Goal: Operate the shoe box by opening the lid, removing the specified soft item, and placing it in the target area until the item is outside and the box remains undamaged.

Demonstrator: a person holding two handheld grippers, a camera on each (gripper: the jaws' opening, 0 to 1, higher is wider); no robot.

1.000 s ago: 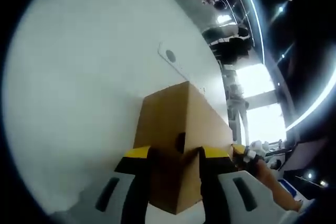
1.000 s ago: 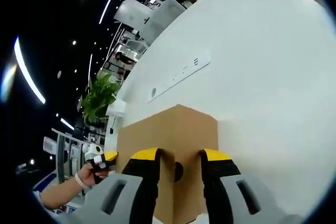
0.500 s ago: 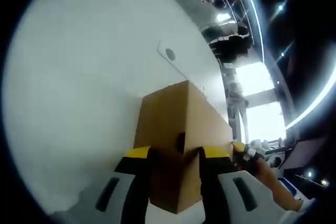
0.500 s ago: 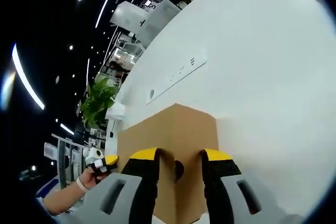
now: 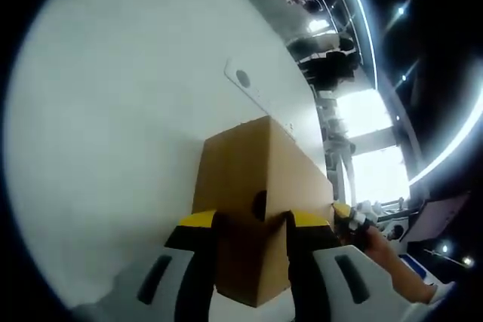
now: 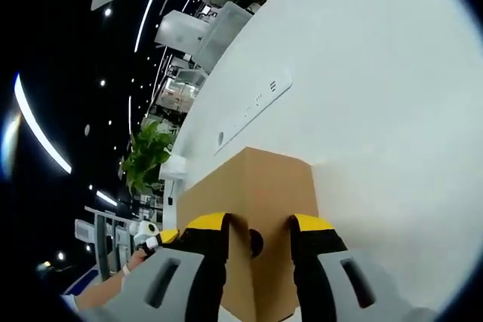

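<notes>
- Under both your grippers, the white table (image 5: 113, 111) spreads wide and bare, with plenty of free surface on the far side of the box in the left gripper view and to the right of it in the right gripper view (image 6: 392, 111).
- On that table, the brown shoe box (image 5: 253, 179) sits lid down, its near end right up against your left gripper, one corner edge running toward the camera; in the right gripper view (image 6: 256, 194) you face its opposite end.
- Beyond the box, a long white strip (image 6: 253, 111) with small marks lies set into the table, well apart from the cardboard.
- Your left gripper (image 5: 251, 224) has its yellow-tipped jaws set narrow, pressing the box's end wall either side of the round finger hole (image 5: 259, 203).
- Your right gripper (image 6: 256, 228) matches it, jaws narrow on the far end, bracketing that end's hole (image 6: 255, 241).
- A green plant (image 6: 147, 157) stands past the table's edge.
</notes>
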